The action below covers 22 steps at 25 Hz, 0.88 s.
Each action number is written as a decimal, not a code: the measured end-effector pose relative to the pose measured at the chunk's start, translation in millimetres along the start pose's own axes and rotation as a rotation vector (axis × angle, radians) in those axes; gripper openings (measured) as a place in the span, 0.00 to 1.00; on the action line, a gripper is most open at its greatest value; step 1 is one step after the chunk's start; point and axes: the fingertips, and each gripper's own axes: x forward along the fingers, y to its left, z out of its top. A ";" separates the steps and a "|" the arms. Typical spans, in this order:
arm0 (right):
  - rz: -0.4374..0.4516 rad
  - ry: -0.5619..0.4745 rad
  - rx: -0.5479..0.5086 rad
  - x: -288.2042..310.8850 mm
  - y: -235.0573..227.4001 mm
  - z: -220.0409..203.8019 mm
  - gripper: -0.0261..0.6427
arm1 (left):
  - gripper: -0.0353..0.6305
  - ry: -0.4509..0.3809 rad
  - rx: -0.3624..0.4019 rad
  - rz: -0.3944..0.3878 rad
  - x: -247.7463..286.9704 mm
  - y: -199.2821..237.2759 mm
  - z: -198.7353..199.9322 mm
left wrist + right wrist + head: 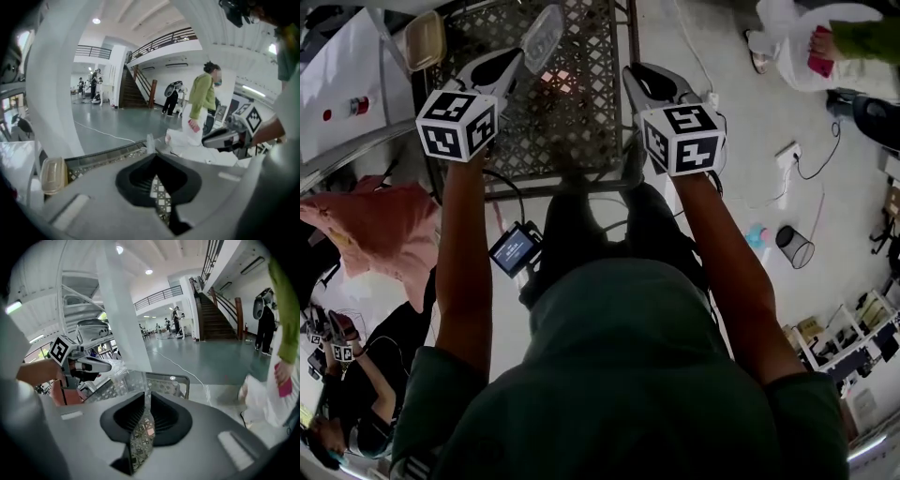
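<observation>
Left gripper [514, 59] jaws together, nothing between; right gripper [636, 75] same; both over lattice-top table [581, 127]; clear container [542, 33] near left.

The right gripper [145, 398] is hovering over the metal lattice worktop [117, 389]. Its dark ribbed fingers [165, 420] are pressing together at the tips, gripping nothing. At the left, the left gripper [104, 366] is pointing rightward above the worktop. At the right edge, a person [283, 333] in a green sleeve is holding a pink thing [284, 384].
</observation>
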 end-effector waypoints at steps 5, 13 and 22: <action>0.014 -0.094 -0.093 -44.3 21.0 36.2 0.07 | 0.05 -0.048 0.092 0.020 -41.4 -34.6 35.0; 0.048 -0.213 -0.217 -162.3 40.6 139.9 0.05 | 0.05 -0.086 0.216 0.067 -116.5 -110.7 150.8; 0.088 -0.314 -0.301 -207.5 85.1 196.1 0.05 | 0.05 -0.148 0.317 0.101 -179.8 -134.0 194.3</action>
